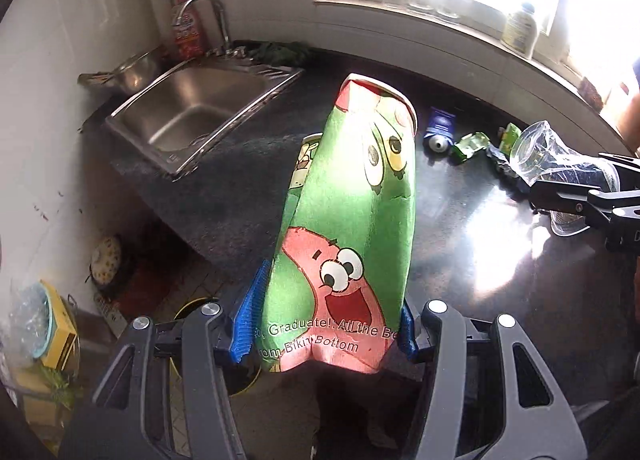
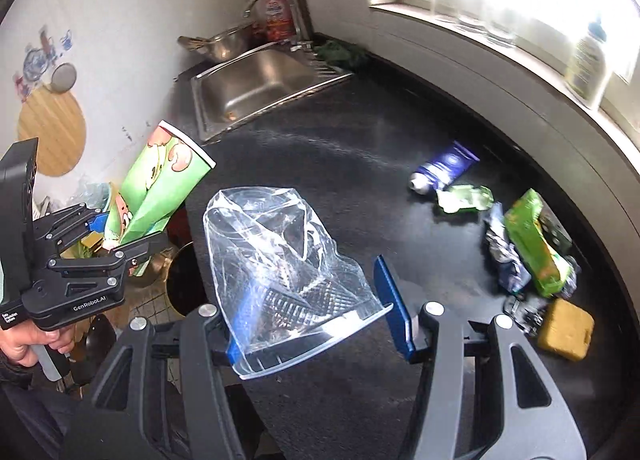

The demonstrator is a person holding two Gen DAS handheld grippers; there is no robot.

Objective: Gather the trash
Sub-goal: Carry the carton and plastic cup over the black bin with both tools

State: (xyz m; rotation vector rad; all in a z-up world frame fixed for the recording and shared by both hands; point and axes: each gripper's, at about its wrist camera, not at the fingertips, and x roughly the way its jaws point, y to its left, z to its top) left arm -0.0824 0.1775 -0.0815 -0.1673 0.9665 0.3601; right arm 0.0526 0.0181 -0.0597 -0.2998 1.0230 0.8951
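The left gripper [image 1: 326,320] is clenched on a squashed green paper cup [image 1: 352,220] (cartoon-printed), held beyond the glossy black table [image 2: 340,148]. The right gripper [image 2: 316,324] holds a crumpled clear plastic cup [image 2: 280,260] above the table, though its right finger stands apart.

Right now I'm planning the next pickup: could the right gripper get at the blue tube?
Probably not yet: the right gripper has a clear plastic cup between its fingers, though the counter toward the blue tube looks unobstructed.
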